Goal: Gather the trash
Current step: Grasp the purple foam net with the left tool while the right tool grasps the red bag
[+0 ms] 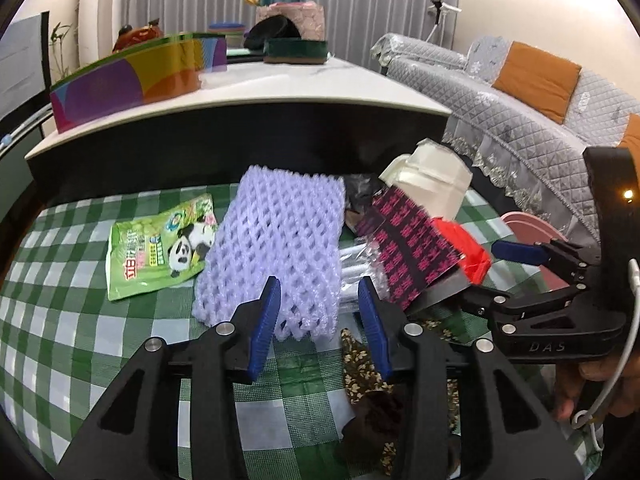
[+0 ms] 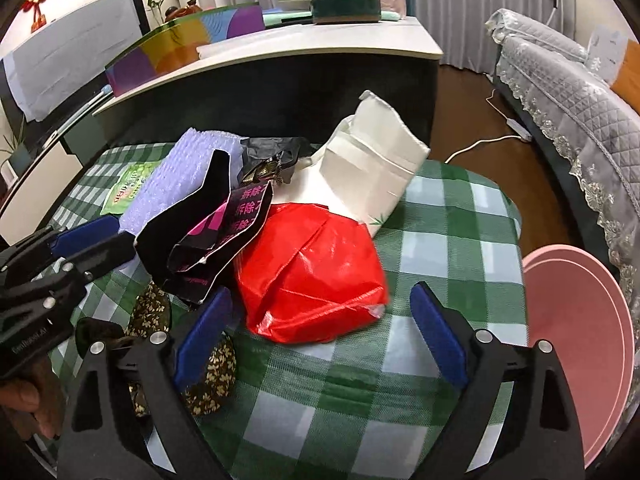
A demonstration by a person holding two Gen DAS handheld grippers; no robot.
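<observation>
Trash lies on a green checked tablecloth [image 1: 60, 320]. A lilac foam net [image 1: 276, 248] lies just ahead of my open left gripper [image 1: 320, 292], its near edge between the fingers. A green panda snack bag [image 1: 160, 248] lies left of it. A black-and-pink wrapper [image 2: 216, 232], a red plastic bag [image 2: 316, 268] and a white paper bag [image 2: 376, 160] lie heaped to the right. My right gripper [image 2: 320, 304] is open, with the red bag between its fingertips. In the left wrist view the right gripper [image 1: 480, 268] is at the right, around the wrapper [image 1: 404, 240] and red bag [image 1: 464, 252].
A pink bin [image 2: 580, 340] stands at the table's right edge. A brown flowered wrapper [image 1: 360, 364] lies near the front. A higher white-topped table [image 1: 280, 92] with a colourful box [image 1: 128, 80] is behind. A grey sofa [image 1: 520, 92] stands at the right.
</observation>
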